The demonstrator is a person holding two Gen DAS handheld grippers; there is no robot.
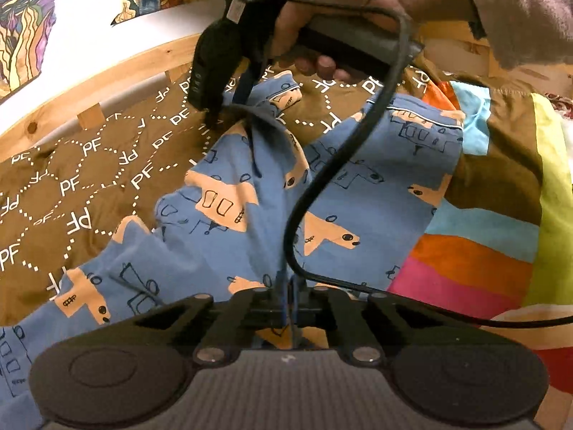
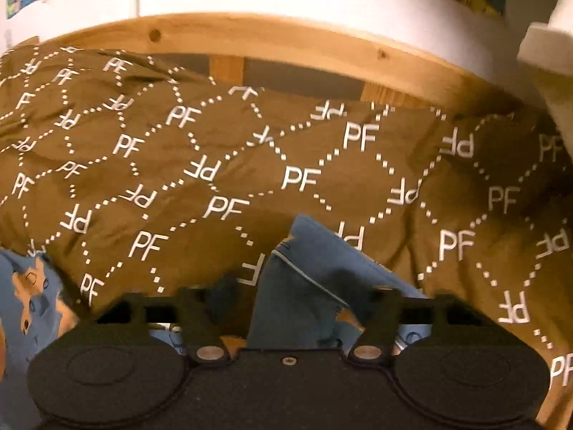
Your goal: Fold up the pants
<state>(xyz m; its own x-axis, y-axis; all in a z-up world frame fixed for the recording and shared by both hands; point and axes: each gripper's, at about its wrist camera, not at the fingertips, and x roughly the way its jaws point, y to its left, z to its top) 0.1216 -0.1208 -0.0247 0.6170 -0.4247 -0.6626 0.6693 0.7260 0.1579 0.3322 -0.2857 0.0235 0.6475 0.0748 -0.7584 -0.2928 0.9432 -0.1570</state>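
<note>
Left wrist view: the blue cotton pants with orange plane and truck pictures lie spread on the brown bed cover printed with white PF letters.
Where the pants are: on the bed, beside the striped bright cloth and in front of the pale wooden bed rail.
Left tongs: pinched almost closed on a bit of blue pants cloth at the near edge.
Right tongs: held by the person's hand, with a lifted flap of the pants between them; the gap looks small.
Right wrist view: a fold of blue cloth stands up between the right tongs, so they seem to hold it, though the tips are hidden.
What could go wrong: the thin cloth could slip out of either pinch if one side pulls harder, and the fold would fall crooked.
Another worry: the black cable hangs over the pants and could drag or catch the cloth.
Also: the tongs could grab the brown cover with the pants.
</note>
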